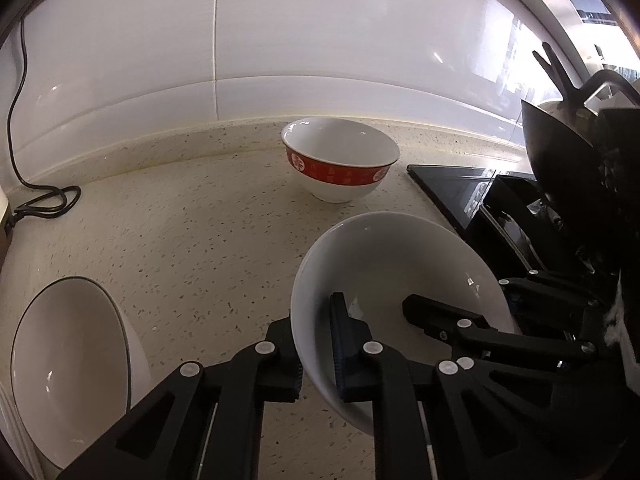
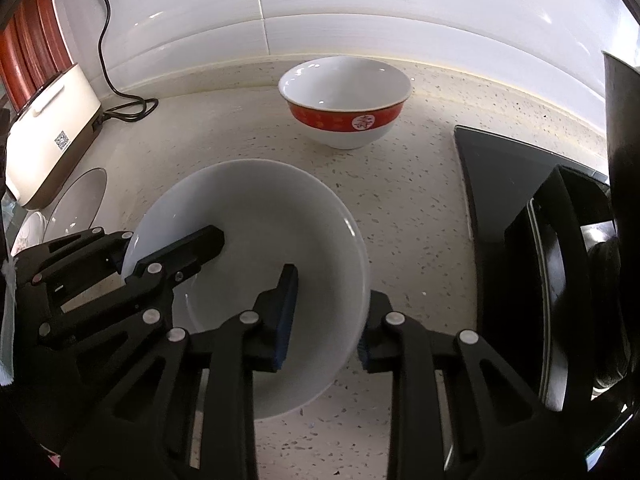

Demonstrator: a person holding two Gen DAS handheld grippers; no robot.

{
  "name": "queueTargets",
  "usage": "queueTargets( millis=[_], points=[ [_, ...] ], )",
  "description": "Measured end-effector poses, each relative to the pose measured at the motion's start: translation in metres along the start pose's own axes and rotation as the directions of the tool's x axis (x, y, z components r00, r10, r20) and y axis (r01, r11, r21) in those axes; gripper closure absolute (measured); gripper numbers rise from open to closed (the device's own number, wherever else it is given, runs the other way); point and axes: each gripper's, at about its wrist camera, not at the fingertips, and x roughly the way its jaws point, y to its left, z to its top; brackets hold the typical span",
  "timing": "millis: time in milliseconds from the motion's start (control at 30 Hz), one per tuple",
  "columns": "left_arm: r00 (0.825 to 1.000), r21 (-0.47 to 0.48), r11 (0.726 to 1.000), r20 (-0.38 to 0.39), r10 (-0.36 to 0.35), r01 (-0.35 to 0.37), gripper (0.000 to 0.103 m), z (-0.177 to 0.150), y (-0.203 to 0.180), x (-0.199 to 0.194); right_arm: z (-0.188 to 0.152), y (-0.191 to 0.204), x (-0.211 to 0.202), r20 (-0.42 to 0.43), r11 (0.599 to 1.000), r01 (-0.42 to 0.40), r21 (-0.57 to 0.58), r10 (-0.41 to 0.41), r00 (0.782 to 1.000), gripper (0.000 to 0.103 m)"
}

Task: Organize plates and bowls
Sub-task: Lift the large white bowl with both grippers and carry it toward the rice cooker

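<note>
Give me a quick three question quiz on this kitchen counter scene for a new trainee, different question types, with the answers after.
1. True or false: both grippers, left gripper and right gripper, grip the rim of the same plain white bowl.
2. Multiple choice: where does the red-banded bowl stand? A) inside the white bowl B) on the speckled countertop near the tiled wall, apart from the white bowl C) on the black cooktop
3. Fill in: the black power cord runs to the cream-coloured ______ at the counter's left end.

Key: 1 true, each has one finger inside the bowl and one outside; 2 B; 3 appliance.
</note>
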Motion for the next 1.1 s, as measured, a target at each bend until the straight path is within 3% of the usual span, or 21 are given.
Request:
queueTargets(
  millis=[700,1100],
  points=[
    [0.993,-0.102,0.995,0.118,-0.009,0.021,0.091,0.005,0.024,-0.031,0.009,0.003,-0.017,0.103,0.993,-0.103,0.063,0.096,0.990,0.084],
    [0.981,-0.174,0.984,0.193,0.010,0.024,0.091,0.007,0.041,-0.054,0.016,0.012,-0.036,0.226,0.964,-0.245,0.107,0.217,0.950,0.085]
  ],
)
